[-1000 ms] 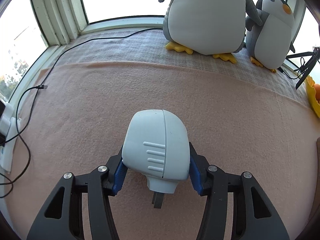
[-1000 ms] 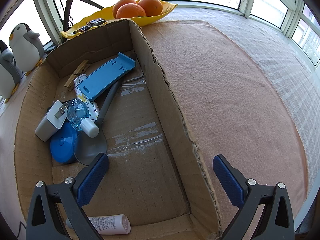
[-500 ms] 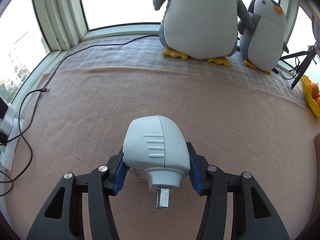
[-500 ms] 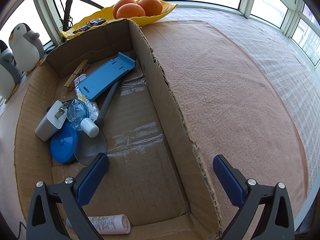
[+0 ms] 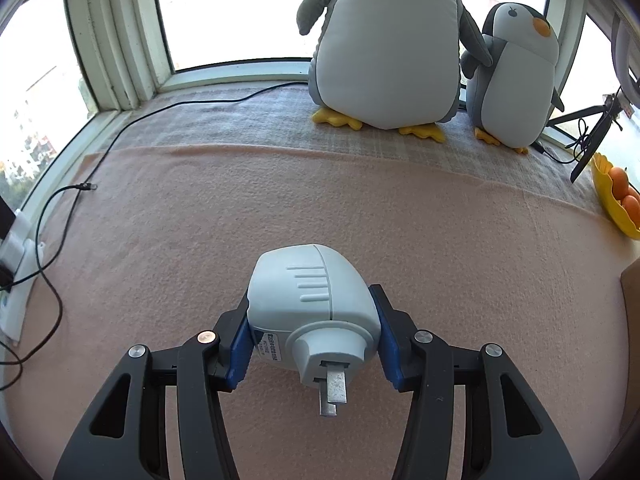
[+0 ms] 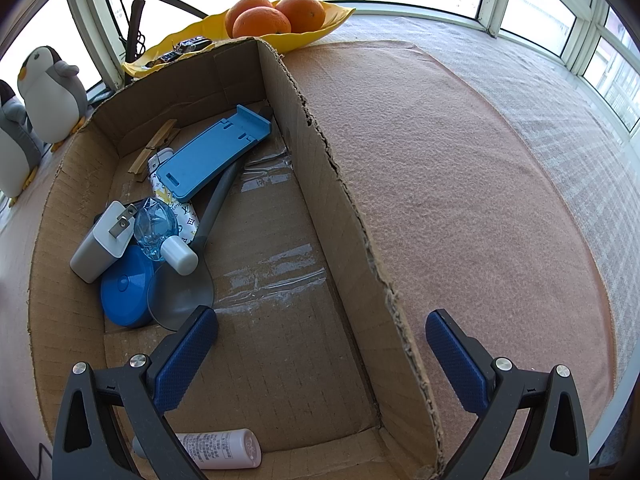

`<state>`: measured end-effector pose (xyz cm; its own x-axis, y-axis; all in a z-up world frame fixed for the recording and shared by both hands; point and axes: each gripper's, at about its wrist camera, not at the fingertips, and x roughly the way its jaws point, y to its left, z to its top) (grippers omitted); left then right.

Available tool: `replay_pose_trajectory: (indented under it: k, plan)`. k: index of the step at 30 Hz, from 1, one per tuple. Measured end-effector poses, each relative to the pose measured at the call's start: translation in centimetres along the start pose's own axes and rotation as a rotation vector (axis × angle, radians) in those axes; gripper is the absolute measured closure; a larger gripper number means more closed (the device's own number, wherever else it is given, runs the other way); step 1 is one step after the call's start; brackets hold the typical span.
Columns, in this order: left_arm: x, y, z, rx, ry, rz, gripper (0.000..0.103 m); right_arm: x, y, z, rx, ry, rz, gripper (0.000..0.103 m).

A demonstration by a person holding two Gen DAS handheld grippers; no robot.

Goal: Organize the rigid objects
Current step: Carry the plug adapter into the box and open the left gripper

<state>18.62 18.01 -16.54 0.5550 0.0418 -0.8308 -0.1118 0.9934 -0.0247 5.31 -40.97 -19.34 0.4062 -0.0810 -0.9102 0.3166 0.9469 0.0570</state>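
Blue pads [image 5: 239, 344] of the left gripper [image 5: 313, 338] are clamping a pale grey plug adapter [image 5: 310, 304] above the pink blanket [image 5: 200, 216], prongs toward camera, while the right gripper [image 6: 320, 354] is hanging wide open, empty, over the cardboard box [image 6: 348, 208]

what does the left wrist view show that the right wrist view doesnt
Only the left wrist view shows the left gripper clamped on a pale grey plug adapter, and a black cable trailing over the blanket.

Only the right wrist view shows the open right gripper over the cardboard box, which holds a blue stand, a white charger and a white bottle.

Both show the pink blanket, the plush penguins and the yellow dish of oranges.
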Motion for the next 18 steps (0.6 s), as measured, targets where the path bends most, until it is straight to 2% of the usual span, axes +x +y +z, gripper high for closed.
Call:
replay_pose_trajectory:
  k: [9,18]
  plan:
    - [-2.4,-1.0,0.5,0.019,-0.031,-0.030,0.052,0.0,0.0,0.0,0.000,0.000,0.000,0.001]
    - [-6.2,-7.4,1.9,0.121,-0.090,-0.133,0.052,0.0,0.0,0.1,0.000,0.000,0.000,0.001]
